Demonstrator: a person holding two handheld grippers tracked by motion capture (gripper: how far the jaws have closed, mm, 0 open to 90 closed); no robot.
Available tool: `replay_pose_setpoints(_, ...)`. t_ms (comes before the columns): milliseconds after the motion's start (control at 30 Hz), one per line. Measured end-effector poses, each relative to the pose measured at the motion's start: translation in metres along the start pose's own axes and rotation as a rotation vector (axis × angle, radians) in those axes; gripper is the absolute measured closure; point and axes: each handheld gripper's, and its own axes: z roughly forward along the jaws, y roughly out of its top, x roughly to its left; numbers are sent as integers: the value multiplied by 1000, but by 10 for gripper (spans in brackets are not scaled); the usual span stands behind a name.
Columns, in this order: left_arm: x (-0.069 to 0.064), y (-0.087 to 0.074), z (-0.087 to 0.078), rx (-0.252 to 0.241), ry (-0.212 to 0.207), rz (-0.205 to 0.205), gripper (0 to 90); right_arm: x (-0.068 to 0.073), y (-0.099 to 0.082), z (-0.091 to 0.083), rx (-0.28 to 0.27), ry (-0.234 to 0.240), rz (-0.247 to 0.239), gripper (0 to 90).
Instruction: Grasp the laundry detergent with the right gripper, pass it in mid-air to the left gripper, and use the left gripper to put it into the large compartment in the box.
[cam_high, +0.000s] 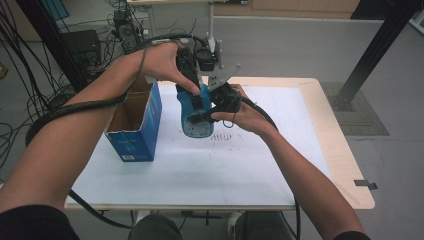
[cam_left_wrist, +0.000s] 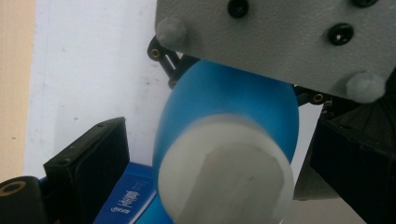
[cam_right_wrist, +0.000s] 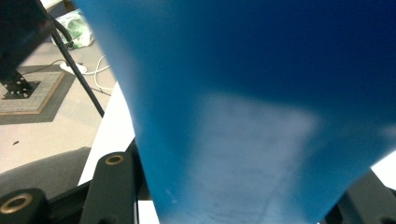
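A blue bottle (cam_high: 198, 126) with a white end is held in the air over the middle of the table. My right gripper (cam_high: 209, 111) comes in from the right and is shut on it; in the right gripper view the blue bottle (cam_right_wrist: 261, 107) sits between the jaws of my right gripper (cam_right_wrist: 238, 191). My left gripper (cam_high: 196, 100) points down from above. In the left gripper view the bottle's white end (cam_left_wrist: 224, 177) lies between the pads of my left gripper (cam_left_wrist: 222, 140), with a gap on each side. The right gripper's grey plate (cam_left_wrist: 280, 42) hangs just above.
An open blue cardboard box (cam_high: 135, 135) stands at the table's left side. The white table top (cam_high: 250, 165) has a wooden edge on the right. A black post (cam_high: 375, 50) rises at the far right, and cables lie on the floor at the left.
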Motion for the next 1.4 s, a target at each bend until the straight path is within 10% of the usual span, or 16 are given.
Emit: replay_pose_setpoints(1400, -4, 7, 5, 34, 0, 31, 54, 1, 2, -4, -18, 0, -7, 439)
